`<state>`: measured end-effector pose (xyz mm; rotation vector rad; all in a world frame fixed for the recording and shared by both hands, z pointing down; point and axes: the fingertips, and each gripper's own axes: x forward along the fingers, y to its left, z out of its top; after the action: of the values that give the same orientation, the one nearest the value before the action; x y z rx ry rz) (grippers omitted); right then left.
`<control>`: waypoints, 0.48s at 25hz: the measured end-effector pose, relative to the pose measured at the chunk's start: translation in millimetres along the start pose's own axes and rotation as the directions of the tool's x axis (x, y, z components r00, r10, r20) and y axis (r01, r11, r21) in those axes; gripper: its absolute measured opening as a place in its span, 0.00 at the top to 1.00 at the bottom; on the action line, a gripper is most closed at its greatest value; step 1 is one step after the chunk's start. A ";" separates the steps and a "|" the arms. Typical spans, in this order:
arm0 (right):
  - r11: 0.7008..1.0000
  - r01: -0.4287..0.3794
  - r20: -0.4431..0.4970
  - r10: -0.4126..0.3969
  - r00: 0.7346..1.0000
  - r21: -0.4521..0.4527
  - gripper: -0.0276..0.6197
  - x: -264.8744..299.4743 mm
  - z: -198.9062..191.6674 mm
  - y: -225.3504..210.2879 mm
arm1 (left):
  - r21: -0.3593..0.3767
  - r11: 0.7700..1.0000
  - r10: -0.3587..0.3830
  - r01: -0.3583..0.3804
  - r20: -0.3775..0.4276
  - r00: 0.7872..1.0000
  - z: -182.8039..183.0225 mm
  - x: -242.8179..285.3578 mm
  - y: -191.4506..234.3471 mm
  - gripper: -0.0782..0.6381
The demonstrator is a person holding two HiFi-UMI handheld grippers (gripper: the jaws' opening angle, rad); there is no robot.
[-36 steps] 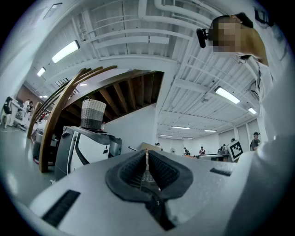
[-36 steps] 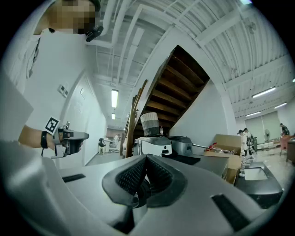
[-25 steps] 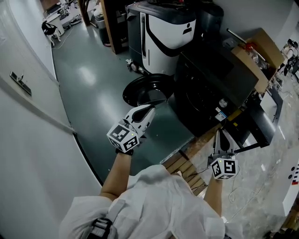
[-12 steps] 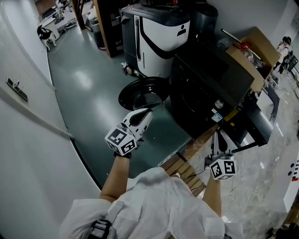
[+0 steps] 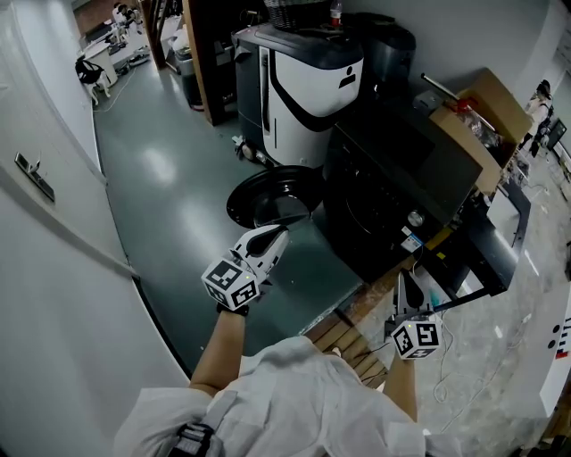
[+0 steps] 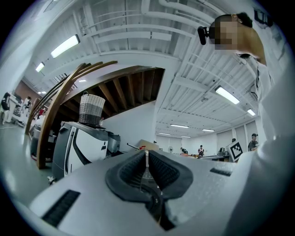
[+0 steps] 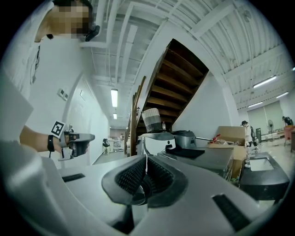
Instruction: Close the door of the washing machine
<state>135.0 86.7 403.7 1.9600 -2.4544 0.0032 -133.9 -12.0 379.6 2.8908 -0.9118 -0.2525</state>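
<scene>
The black washing machine [image 5: 393, 178] stands at the centre right of the head view. Its round black door [image 5: 272, 196] is swung wide open to the left, low over the floor. My left gripper [image 5: 277, 236] is held just below and in front of the door's lower rim, apart from it, its jaws shut with nothing between them [image 6: 146, 153]. My right gripper [image 5: 401, 281] is in front of the machine's lower right corner, also shut and empty [image 7: 146, 159]. The left gripper [image 7: 76, 138] shows at the left of the right gripper view.
A white and black appliance [image 5: 308, 80] stands behind the door, with a woven basket [image 5: 294, 11] on top. An open cardboard box [image 5: 486, 112] sits right of the washer. A wooden pallet [image 5: 343, 330] lies at my feet. A white wall [image 5: 53, 268] runs along the left.
The head camera has shifted a little. Both grippers keep nearly the same places and stay shut. The door is still wide open.
</scene>
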 end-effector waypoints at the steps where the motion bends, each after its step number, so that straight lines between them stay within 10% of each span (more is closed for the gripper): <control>1: 1.000 -0.005 0.001 0.005 1.000 0.004 0.91 0.5 -0.4 1.8 | -0.001 1.000 0.005 -0.005 -0.001 1.000 0.0 -1.8 1.3 0.85; 12: 1.000 -0.022 0.010 0.022 1.000 0.013 0.91 8.0 0.4 10.4 | -0.005 0.999 0.031 -0.031 0.005 0.999 2.5 -15.1 11.3 0.85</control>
<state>123.1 81.3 403.2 1.9427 -2.4883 0.0106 -152.9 -12.6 380.7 2.8703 -0.9550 -0.2599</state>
